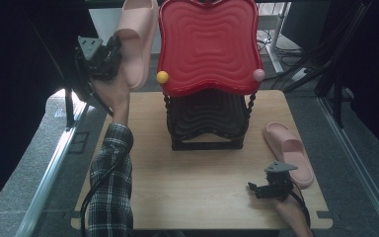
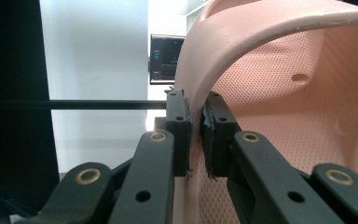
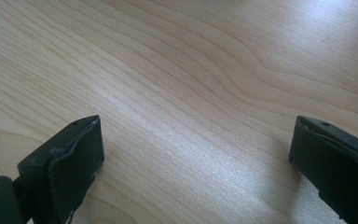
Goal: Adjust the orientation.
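A pink slipper (image 1: 139, 39) hangs in the air left of the red rack, held up by my left gripper (image 1: 114, 61). In the left gripper view the pads clamp the edge of that slipper's strap (image 2: 261, 88), with the left gripper (image 2: 196, 135) shut on it. The second pink slipper (image 1: 289, 152) lies flat on the wooden table (image 1: 197, 197) at the right. Just in front of it my right gripper (image 1: 257, 190) rests low over the table, pointing left. Its jaws stand wide apart in the right gripper view, right gripper (image 3: 193, 158) holding nothing, bare wood (image 3: 191, 93) between them.
A tiered rack stands at the table's far middle: a red wavy top tray (image 1: 208, 44) with a yellow knob (image 1: 162, 76) and a pink knob (image 1: 258, 74), and a dark lower tier (image 1: 206, 121). Floor and metal rails flank the table.
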The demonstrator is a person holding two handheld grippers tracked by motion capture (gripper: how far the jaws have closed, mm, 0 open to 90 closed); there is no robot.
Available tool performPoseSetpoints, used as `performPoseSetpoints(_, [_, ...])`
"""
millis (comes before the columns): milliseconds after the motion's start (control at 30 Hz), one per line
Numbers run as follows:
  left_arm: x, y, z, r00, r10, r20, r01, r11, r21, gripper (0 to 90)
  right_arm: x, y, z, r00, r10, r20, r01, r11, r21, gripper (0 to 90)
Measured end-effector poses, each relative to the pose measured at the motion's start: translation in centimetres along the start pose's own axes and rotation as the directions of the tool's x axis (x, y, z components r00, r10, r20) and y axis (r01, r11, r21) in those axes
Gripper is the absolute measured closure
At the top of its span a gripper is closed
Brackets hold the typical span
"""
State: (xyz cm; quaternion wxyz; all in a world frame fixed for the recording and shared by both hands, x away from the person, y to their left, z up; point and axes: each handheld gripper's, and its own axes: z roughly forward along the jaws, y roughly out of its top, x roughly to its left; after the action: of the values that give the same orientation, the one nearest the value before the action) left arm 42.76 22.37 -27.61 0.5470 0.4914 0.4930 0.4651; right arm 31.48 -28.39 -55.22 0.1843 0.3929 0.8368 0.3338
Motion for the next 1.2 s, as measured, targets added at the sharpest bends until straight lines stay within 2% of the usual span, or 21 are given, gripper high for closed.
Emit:
performPoseSetpoints(167, [-0.9, 0.7, 1.0, 0.9996, -0.029, 0.0, 0.029, 0.9995, 0.012, 82.0, 0.0, 0.0, 0.0, 1.0, -0.001, 0.0, 0.001, 1.0, 0.0, 2.9])
performPoseSetpoints(367, [-2.4, 1.7, 2.2, 0.9993, -0.031, -0.019, 0.032, 0.9992, 0.023, 81.5, 0.0, 0.0, 0.0, 1.0, 0.0, -0.001, 0.0, 1.0, 0.001, 3.0])
performPoseSetpoints(467, [-2.9, 2.3, 2.6, 0.9993, -0.007, -0.037, 0.008, 0.9995, 0.03, 81.6, 0.0, 0.0, 0.0, 1.0, 0.0, -0.001, 0.0, 1.0, 0.001, 3.0])
performPoseSetpoints(567, [-3.2, 3.0, 2.8, 0.9991, -0.028, -0.033, 0.029, 0.9992, 0.028, 81.0, 0.0, 0.0, 0.0, 1.0, 0.0, -0.001, 0.0, 1.0, 0.001, 3.0])
performPoseSetpoints(700, [-4.0, 3.6, 3.3, 0.9991, -0.015, -0.039, 0.017, 0.9988, 0.046, 80.6, 0.0, 0.0, 0.0, 1.0, 0.0, -0.001, 0.0, 1.0, 0.001, 3.0])
performPoseSetpoints(833, [-5.0, 4.0, 3.9, 0.9995, -0.028, -0.016, 0.029, 0.9971, 0.07, 79.9, 0.0, 0.0, 0.0, 1.0, 0.0, -0.001, 0.0, 1.0, 0.001, 3.0])
performPoseSetpoints(933, [-5.6, 4.2, 4.2, 0.9999, -0.01, -0.012, 0.011, 0.9957, 0.092, 79.1, 0.0, 0.0, 0.0, 1.0, 0.0, -0.001, 0.0, 1.0, 0.001, 3.0])
performPoseSetpoints(967, [-5.8, 4.2, 4.3, 0.9999, -0.016, -0.001, 0.016, 0.9953, 0.096, 79.1, 0.0, 0.0, 0.0, 1.0, 0.0, -0.001, 0.0, 1.0, 0.002, 3.0])
performPoseSetpoints(1000, [-6.0, 4.4, 4.4, 0.9989, -0.033, 0.034, 0.03, 0.9944, 0.102, 77.5, 0.0, 0.0, 0.0, 1.0, 0.0, -0.001, 0.0, 1.0, 0.002, 3.0])
performPoseSetpoints(1067, [-6.1, 4.5, 4.4, 0.9985, -0.033, 0.043, 0.029, 0.9942, 0.104, 74.9, 0.0, 0.0, 0.0, 1.0, 0.0, -0.001, 0.0, 1.0, 0.001, 3.0])
performPoseSetpoints(1100, [-6.4, 4.7, 4.4, 0.9986, -0.013, 0.051, 0.007, 0.9928, 0.119, 69.5, 0.0, 0.0, 0.0, 1.0, 0.0, -0.001, 0.0, 1.0, 0.002, 3.0])
performPoseSetpoints(1133, [-6.4, 4.7, 4.4, 0.9986, -0.013, 0.051, 0.007, 0.9928, 0.119, 67.9, 0.0, 0.0, 0.0, 1.0, 0.0, -0.001, 0.0, 1.0, 0.002, 3.0])
performPoseSetpoints(1200, [-6.7, 4.7, 4.2, 0.9987, 0.021, 0.047, -0.026, 0.9927, 0.118, 67.0, 0.0, 0.0, 0.0, 1.0, 0.0, -0.001, 0.0, 1.0, 0.002, 3.0])
